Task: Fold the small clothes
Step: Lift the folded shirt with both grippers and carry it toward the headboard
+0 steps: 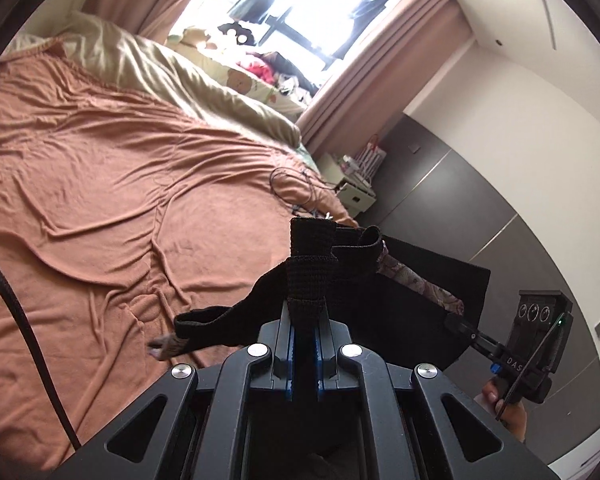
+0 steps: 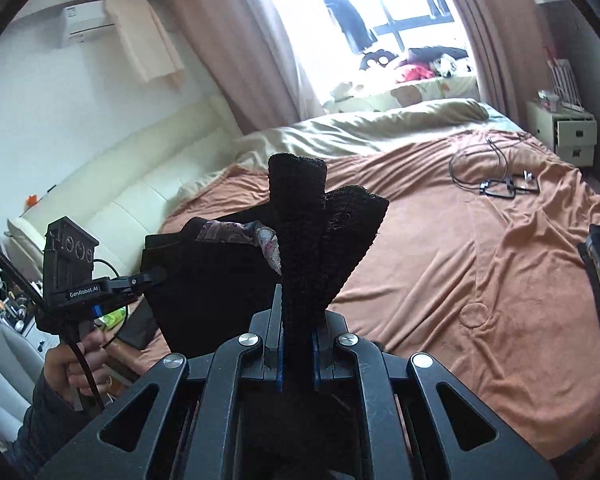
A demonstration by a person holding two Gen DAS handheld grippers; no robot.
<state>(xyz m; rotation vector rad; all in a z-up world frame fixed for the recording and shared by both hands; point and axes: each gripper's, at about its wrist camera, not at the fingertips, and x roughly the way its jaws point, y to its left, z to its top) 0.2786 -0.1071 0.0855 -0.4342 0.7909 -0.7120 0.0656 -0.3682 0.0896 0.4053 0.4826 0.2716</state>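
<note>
Left wrist view: both hand-held grippers — left [image 1: 306, 320], right [image 2: 298, 320] — pinch a black garment [image 2: 204, 280] above the bed [image 2: 480, 260].

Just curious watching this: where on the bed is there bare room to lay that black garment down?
The wide brown blanket is bare below the cables and right of the held black garment. It is crowded toward the window: the cream duvet, then piled clothes.
</note>
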